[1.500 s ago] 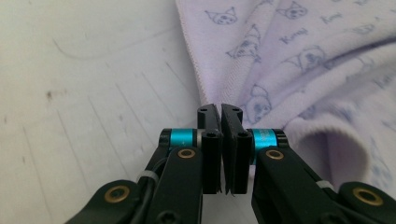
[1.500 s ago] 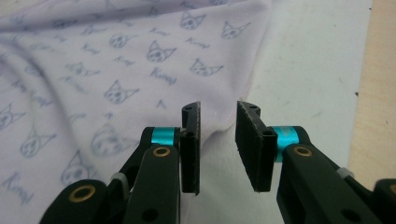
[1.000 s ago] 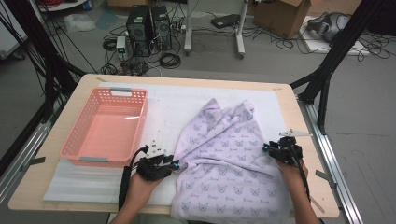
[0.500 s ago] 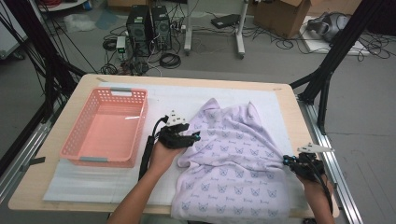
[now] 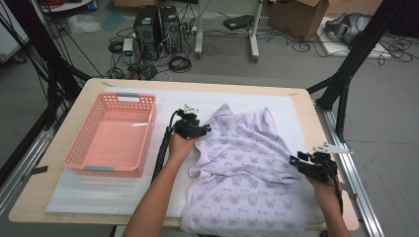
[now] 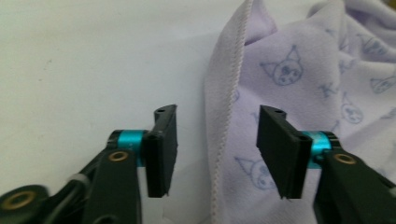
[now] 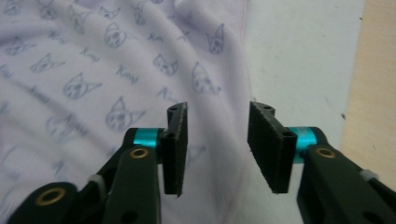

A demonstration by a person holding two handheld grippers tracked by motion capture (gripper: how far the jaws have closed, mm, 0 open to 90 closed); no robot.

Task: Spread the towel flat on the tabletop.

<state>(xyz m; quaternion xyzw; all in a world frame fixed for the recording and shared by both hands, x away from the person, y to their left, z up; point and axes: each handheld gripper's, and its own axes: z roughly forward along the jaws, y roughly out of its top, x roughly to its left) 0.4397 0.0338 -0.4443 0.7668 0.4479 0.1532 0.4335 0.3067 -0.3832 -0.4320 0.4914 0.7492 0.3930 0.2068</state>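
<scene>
A lilac cloth (image 5: pixel 247 173) printed with small cat faces lies spread over the right half of the counter (image 5: pixel 306 98), on a white mat (image 5: pixel 99 197) that covers most of the top. Its near edge hangs over the front rim of the counter, while its far edge rises in two soft peaks toward the back. The left edge of the cloth is rumpled and carries a stitched hem, seen close in the left gripper view as a pale raised seam.

The left gripper (image 5: pixel 200 129) hovers at that left edge; its jaws stand spread, having just been closing, with the hem running up between them and not pinched. The right gripper (image 5: pixel 301 163) sits at the cloth's right edge, close to the right rim of the counter; its jaws have just been opening and stand apart over the cloth's border, pressing nothing.

To the left a pink basket (image 5: pixel 111 136) stands on the mat, well apart from the cloth, with a strip of bare mat between them. More bare mat lies behind the cloth and in front of the basket. Right of the cloth little mat remains before bare wood
</scene>
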